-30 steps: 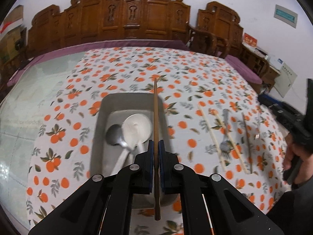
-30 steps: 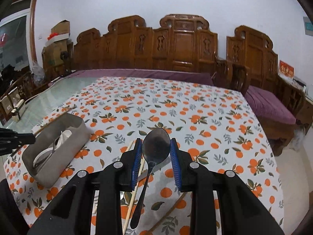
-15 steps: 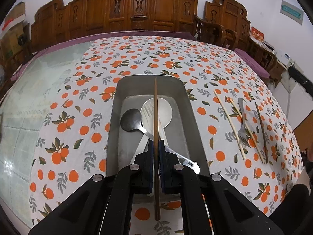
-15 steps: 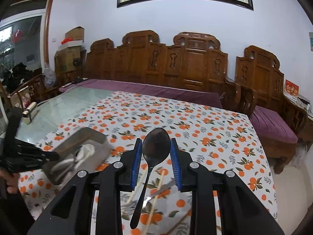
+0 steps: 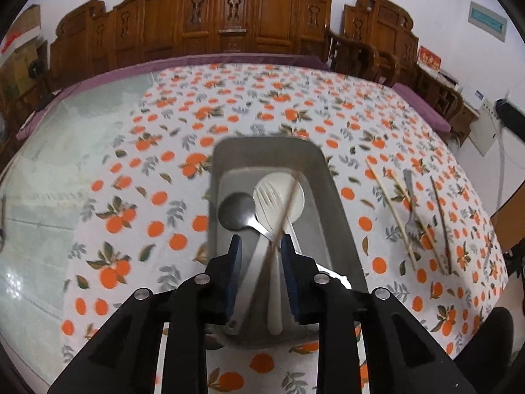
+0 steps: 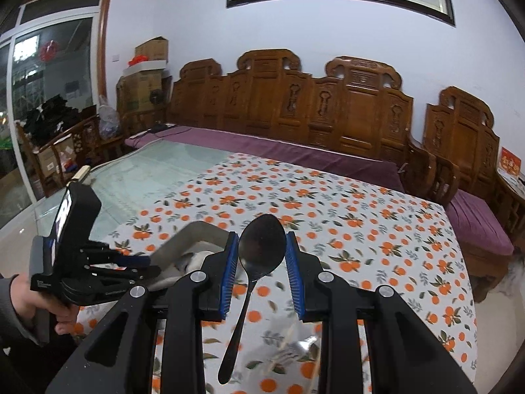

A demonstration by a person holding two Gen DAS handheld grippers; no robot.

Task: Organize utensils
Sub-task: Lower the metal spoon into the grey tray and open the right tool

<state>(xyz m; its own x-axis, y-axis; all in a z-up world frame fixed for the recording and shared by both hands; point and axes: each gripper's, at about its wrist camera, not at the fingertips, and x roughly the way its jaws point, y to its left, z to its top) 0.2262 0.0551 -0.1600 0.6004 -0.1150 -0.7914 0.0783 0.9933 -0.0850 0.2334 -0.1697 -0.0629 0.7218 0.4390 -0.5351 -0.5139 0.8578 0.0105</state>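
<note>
Left gripper [image 5: 259, 246] just parted over grey tray [image 5: 341, 216]; brown chopstick [image 5: 283, 210] slanting free between jaws onto spoons; right gripper [image 6: 261, 256] clamped on dark spoon [image 6: 261, 246], handle hanging down-frame; tray lower left, beside left gripper [image 6: 131, 267].

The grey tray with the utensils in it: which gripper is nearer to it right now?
Left. The left gripper hangs right over the grey tray, jaws just opened, wooden chopstick loose between them. The right gripper, clamping a dark spoon, is off to its side.
</note>
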